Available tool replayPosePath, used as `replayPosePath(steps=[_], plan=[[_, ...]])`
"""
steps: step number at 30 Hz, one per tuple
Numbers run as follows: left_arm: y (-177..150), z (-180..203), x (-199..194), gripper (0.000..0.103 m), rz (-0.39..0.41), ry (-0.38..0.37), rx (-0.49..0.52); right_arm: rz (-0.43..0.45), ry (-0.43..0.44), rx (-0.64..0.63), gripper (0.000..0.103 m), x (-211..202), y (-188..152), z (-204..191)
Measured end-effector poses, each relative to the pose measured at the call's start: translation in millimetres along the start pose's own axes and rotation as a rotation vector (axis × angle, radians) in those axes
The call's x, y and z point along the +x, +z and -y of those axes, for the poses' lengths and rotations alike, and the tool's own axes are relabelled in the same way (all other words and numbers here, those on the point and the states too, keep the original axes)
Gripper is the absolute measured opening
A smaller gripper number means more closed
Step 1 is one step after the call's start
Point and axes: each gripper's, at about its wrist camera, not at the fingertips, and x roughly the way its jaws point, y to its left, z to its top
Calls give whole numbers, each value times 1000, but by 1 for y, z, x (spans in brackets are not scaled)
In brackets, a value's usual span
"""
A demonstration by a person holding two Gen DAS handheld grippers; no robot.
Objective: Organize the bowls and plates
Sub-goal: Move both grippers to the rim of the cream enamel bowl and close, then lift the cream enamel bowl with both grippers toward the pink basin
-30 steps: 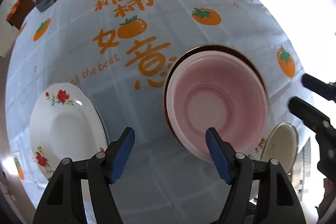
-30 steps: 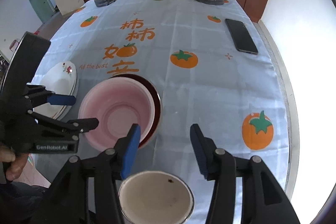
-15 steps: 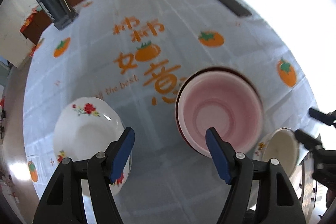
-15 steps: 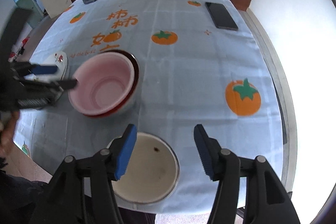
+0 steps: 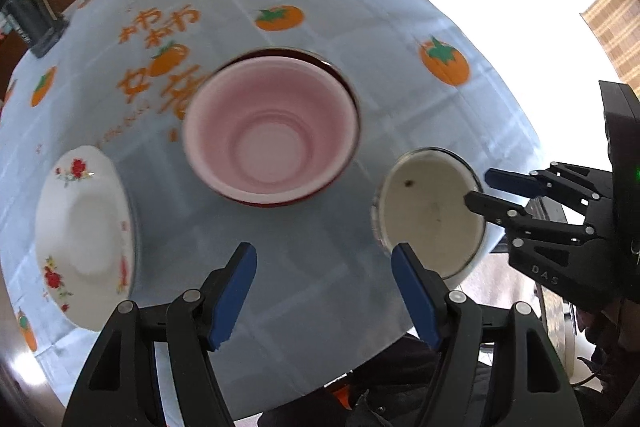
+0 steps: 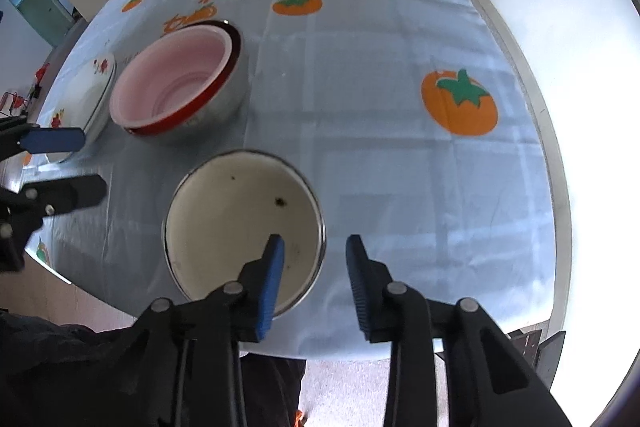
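on the tablecloth (image 6: 360,99) stand 3 bowls: a pink bowl (image 6: 172,79) nested in a red-rimmed metal bowl (image 6: 224,95), and a cream enamel bowl (image 6: 240,223) near the table edge, plus 1 floral plate (image 5: 80,223). the right gripper (image 6: 316,247) has just been narrowing, straddling the cream bowl's rim, pads not yet pressing. the left gripper (image 5: 324,255) gapes wide over bare cloth. the cloth's english lettering is too blurred to read.

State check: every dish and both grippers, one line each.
pink bowl: upright, nested in the red-rimmed metal bowl
cream bowl: upright, empty, near table edge
flowered plate: flat, alone
left gripper: open, empty
right gripper: jaws just been closing, straddling cream bowl's rim, not yet gripping
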Motion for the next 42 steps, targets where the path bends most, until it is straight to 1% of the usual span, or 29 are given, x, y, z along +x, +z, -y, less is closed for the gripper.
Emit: replayPosePath(steps=[5,6,7,8,10,12,14,15,16,17,18,20,22,24,27,29,34,38,42], plan=[[2,14,10,72,-27,-36,17,-14,14,0,27,2,-6,1],[2,15,12,68,-35,-45,18,-16,16,-1,27,3,-6,1],[3,17,17,63,-49,-55,19,-17,16,-2,26,4,-7,1],[3,19,20,60,-60,-60,19,-19,19,-2,25,4,-8,1],[2,22,27,50,-82,-67,20,-18,24,-1,23,5,-8,2],[1,24,34,44,-104,-68,19,-20,28,-1,23,7,-8,3],[2,26,38,43,-112,-81,20,-24,26,-3,19,10,-8,3],[2,27,40,40,-116,-83,20,-24,28,-3,19,10,-8,3],[1,27,44,34,-127,-81,19,-24,31,-2,18,10,-9,4],[1,27,46,33,-134,-86,17,-23,34,-1,17,10,-8,4],[0,27,47,31,-137,-98,13,-22,38,0,17,10,-8,5],[0,28,48,28,-136,-96,14,-20,49,0,14,10,-8,4],[1,29,47,21,-131,-95,16,-15,55,-3,12,10,-9,3],[1,30,46,17,-129,-98,20,-14,55,-3,12,9,-9,1],[1,31,46,17,-126,-103,27,-20,56,0,12,10,-10,2],[1,29,46,17,-128,-109,22,-19,56,11,16,9,-9,4],[1,29,46,16,-126,-107,22,-11,39,15,17,4,-10,4],[1,29,46,15,-125,-109,29,-23,33,-6,12,3,-11,1],[1,28,47,15,-133,-110,26,-19,27,-3,11,4,-11,-2]])
